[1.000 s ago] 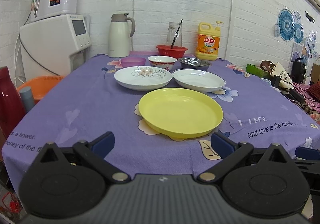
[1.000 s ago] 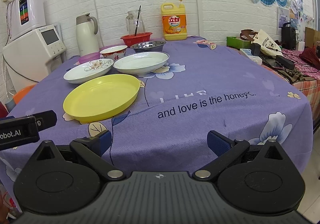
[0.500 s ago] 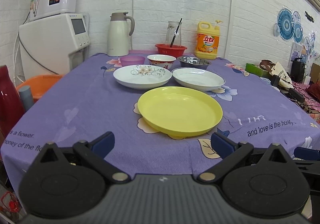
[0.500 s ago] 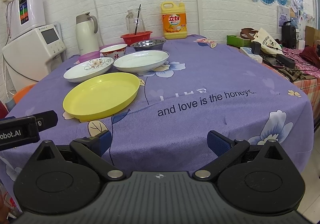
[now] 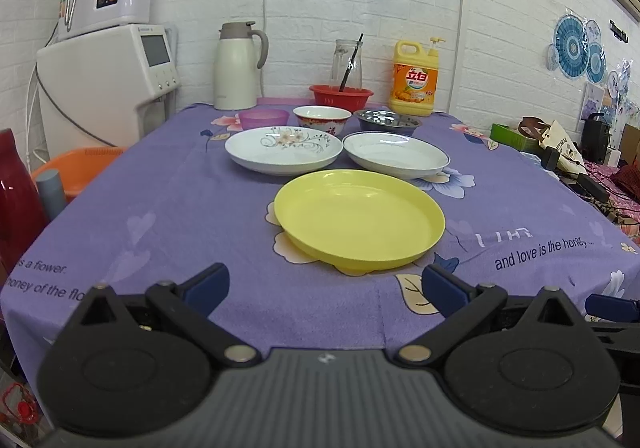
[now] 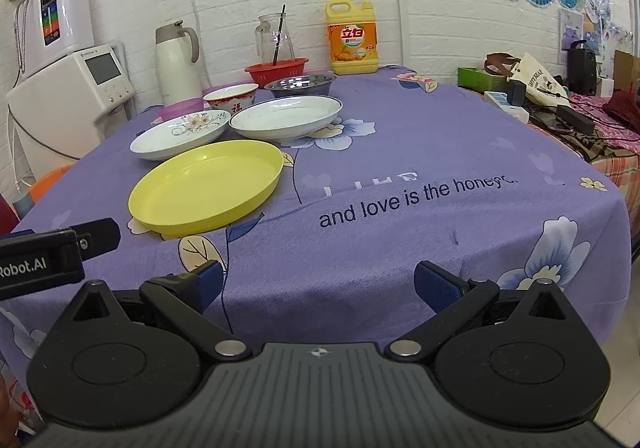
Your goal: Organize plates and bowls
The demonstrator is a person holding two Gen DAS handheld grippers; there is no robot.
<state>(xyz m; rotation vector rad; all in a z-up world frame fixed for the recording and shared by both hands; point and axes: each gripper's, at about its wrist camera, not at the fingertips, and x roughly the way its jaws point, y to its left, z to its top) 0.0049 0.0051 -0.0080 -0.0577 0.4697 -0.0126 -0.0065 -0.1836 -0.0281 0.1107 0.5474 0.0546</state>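
Both my claws, left claw and right claw, released | yellow plate nearest | floral plate, white plate behind | path unobstructed

A cream thermos jug, clear glass pitcher and yellow detergent bottle stand along the purple-clothed tabletop's far edge.
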